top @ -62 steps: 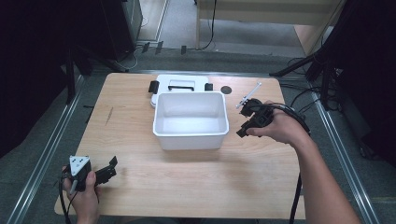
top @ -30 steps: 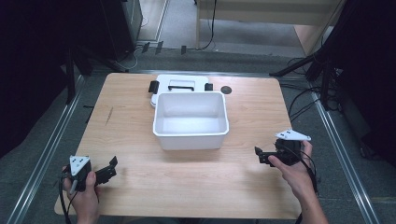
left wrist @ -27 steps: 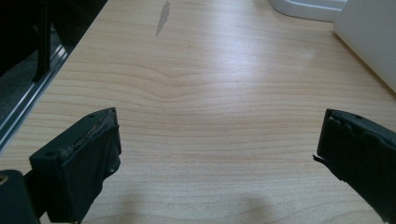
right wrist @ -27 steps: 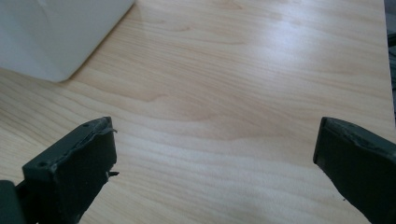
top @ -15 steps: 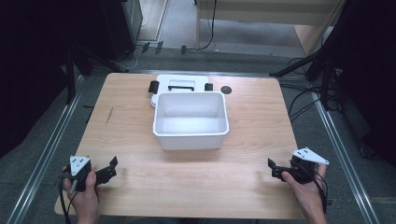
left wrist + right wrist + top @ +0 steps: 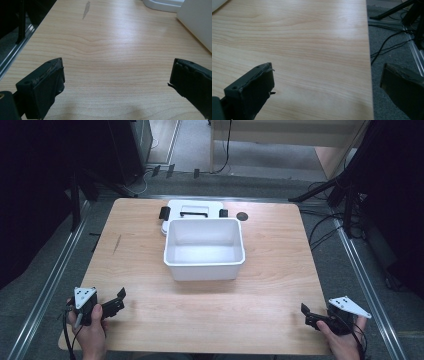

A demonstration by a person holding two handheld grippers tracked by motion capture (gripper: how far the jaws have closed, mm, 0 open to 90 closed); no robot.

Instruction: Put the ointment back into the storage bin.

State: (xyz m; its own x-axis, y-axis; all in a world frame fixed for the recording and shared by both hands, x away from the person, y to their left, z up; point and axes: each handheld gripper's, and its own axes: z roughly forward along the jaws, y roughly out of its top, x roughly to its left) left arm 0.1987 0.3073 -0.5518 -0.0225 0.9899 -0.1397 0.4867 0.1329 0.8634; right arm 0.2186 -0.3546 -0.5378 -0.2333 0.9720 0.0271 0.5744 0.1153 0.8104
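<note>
**Both grippers parked at the near corners, bin empty at centre**

I have the left gripper (image 6: 119, 301) resting at the near left corner of the pale wooden table (image 6: 270, 285) and the right gripper (image 6: 306, 312) at the near right corner, right by the table's edge. In each gripper view the black jaws stand wide apart with bare wood grain between them, so neither holds anything.

The white rectangular plastic bin (image 6: 204, 249) sits in the middle of the table, open and empty, well apart from both grippers. Touching its far side lies a flat white lid with a black handle and black clips (image 6: 192, 212), and a small dark round disc (image 6: 242, 216) lies just right of that.

I judge this a rest pose. To do it well, I keep both tools low, level and off the bin, jaws spread and cables clear of the edge.

I can read no brand, label or writing anywhere.
</note>
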